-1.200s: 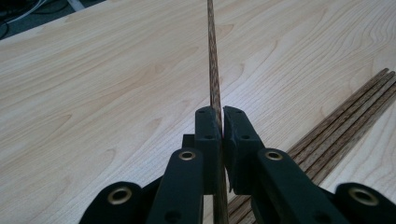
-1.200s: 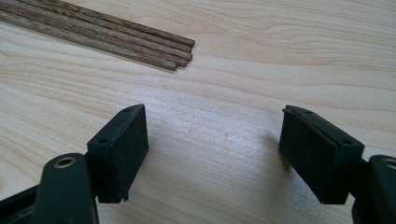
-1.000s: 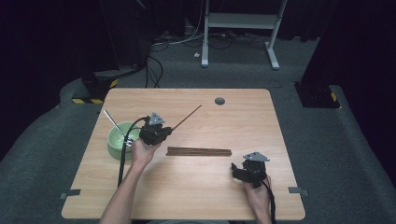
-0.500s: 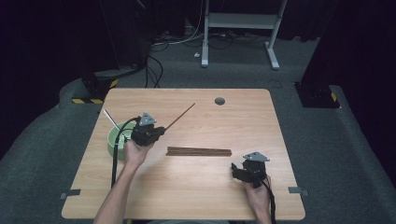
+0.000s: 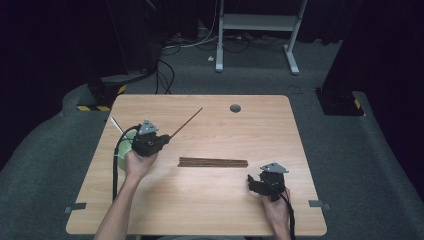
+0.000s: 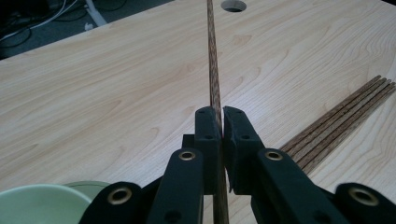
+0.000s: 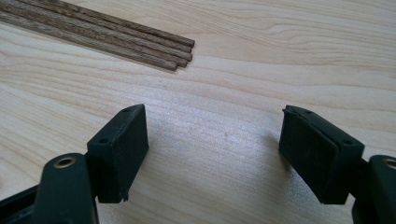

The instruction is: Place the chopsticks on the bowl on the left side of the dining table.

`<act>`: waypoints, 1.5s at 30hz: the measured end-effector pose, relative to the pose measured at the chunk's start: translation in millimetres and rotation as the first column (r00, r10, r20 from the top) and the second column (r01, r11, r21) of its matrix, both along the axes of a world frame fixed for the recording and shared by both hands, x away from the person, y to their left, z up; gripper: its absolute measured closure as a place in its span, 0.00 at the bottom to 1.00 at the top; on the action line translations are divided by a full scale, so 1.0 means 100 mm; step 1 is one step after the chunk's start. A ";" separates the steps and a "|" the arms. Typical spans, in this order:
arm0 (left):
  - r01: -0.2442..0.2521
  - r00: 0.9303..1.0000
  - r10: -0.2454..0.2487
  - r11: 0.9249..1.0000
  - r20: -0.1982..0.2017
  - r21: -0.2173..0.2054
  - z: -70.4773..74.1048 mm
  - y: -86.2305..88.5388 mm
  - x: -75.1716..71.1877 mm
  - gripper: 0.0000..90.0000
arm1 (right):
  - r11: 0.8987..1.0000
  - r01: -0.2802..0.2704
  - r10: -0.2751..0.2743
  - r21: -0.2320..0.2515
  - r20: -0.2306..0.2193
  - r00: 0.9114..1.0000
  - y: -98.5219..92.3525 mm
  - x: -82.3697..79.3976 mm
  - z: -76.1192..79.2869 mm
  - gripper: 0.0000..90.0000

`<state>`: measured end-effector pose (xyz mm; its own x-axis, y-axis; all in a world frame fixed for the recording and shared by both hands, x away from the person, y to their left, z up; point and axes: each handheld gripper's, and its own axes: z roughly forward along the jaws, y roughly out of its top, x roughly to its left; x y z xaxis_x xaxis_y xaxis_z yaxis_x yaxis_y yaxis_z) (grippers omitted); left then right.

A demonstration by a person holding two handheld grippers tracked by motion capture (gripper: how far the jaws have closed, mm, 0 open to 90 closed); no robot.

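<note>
A: High view: is the left gripper [image 5: 162,141] carrying something by the green bowl [image 5: 126,138]?
B: Yes, its jaws are clamping one chopstick [image 5: 186,123], which is pointing far and right, away from the bowl just left of the hand.
A: And the right gripper [image 5: 256,186]?
B: It is resting with jaws apart, near the chopstick pile [image 5: 214,162].

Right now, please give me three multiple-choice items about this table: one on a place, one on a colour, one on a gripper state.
1. Where do the loose chopsticks lie?
A. in the bowl
B. mid-table, between both grippers
C. on the floor

2. What colour is the bowl?
A. pale green
B. red
C. black

3. How is the left gripper?
A. wide open
B. shut on nothing
C. shut on one chopstick

Answers: 1 B, they rest flat on the wood; 2 A, its rim shows green; 3 C, the jaws pinch the stick.
</note>
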<state>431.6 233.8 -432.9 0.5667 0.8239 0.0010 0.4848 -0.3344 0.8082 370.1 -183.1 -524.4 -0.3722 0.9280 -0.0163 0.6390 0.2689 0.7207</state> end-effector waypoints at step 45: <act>-0.069 0.997 0.069 0.997 0.028 -0.016 0.19 0.66 -0.37 0.94 | 1.000 0.000 0.000 0.000 -0.001 1.000 0.01 0.00 0.00 0.26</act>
<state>394.3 299.6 -413.6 0.5083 0.8612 0.0039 0.4829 -0.2888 0.8267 370.6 -182.6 -524.4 -0.3725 0.9279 -0.0164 0.6394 0.2694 0.7201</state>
